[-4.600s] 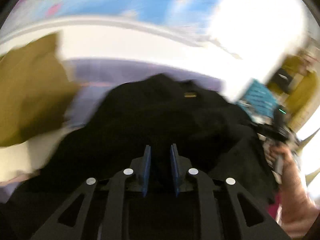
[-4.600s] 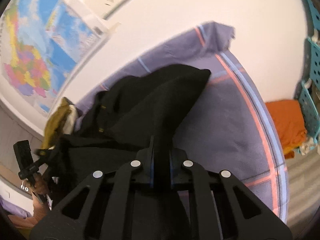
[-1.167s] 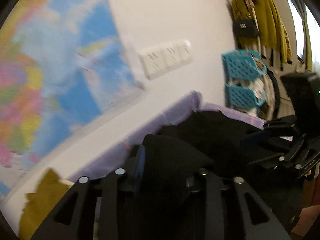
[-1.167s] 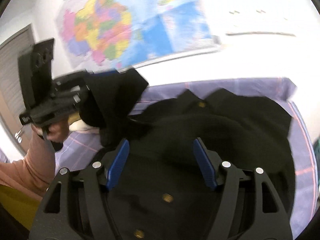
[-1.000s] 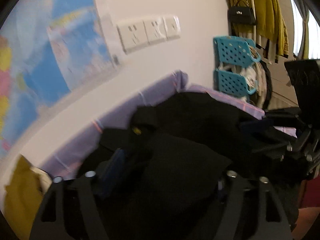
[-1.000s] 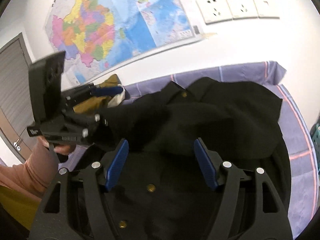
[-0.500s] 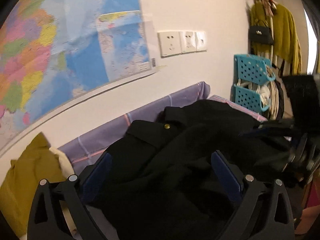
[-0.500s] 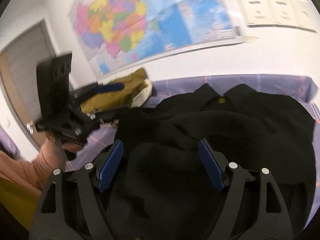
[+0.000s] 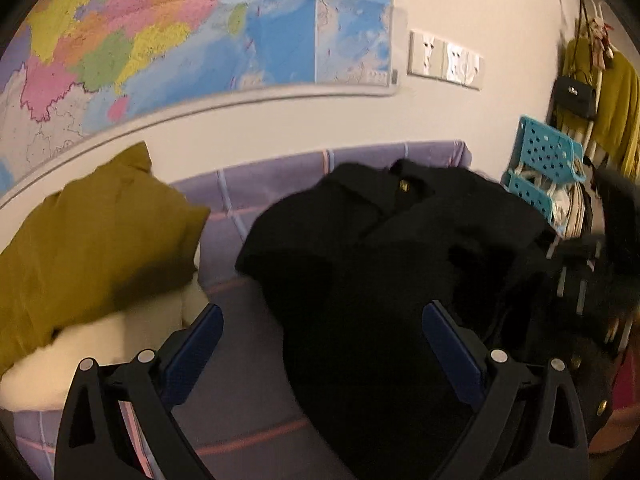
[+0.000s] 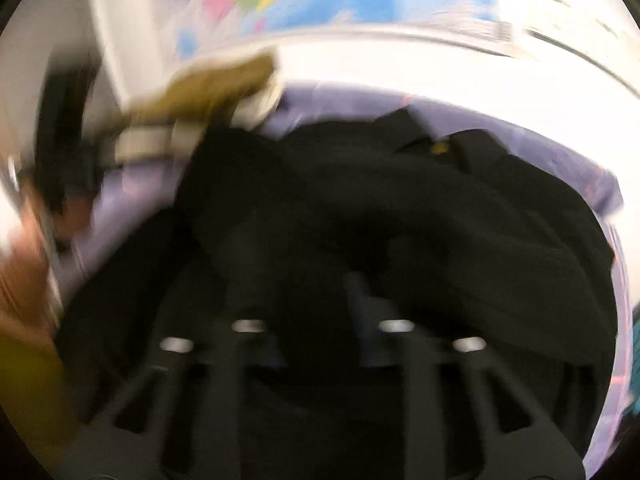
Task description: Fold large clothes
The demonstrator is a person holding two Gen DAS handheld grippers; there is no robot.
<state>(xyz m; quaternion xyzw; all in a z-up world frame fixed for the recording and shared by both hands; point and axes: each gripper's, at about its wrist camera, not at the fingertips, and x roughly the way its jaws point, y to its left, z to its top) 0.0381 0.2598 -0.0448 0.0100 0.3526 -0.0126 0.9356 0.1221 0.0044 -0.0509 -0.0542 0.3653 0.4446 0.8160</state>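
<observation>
You're working on a bed with a purple checked sheet (image 9: 256, 396), pushed up against a white wall with a big colourful map (image 9: 168, 32) and a row of wall sockets (image 9: 444, 60) in the upper right of the left wrist view. Turquoise baskets (image 9: 544, 160) and hanging mustard clothes (image 9: 616, 104) sit at the far right edge there.

The right wrist view is badly motion-blurred, so edges and details there are mush. You can only just make out your right gripper (image 10: 316, 300): its fingers have just been closing and sit nearly together, with black fabric bunched between them, though the blur stops you seeing the pads press.

The black coat (image 9: 400, 272) fills the centre and right of the left view, collar and a gold button (image 9: 404, 187) toward the wall at the top, body running down toward the bottom of the frame, so its long axis goes roughly top to bottom. Its lower part is cut off behind the gripper frame, and the right side melts into dark blur.

Your left gripper (image 9: 320, 344) is spread wide, blue fingers (image 9: 192, 352) apart, above the sheet and the coat's left edge, gripping nothing.

A mustard garment (image 9: 88, 248) lies over something cream at the left.
</observation>
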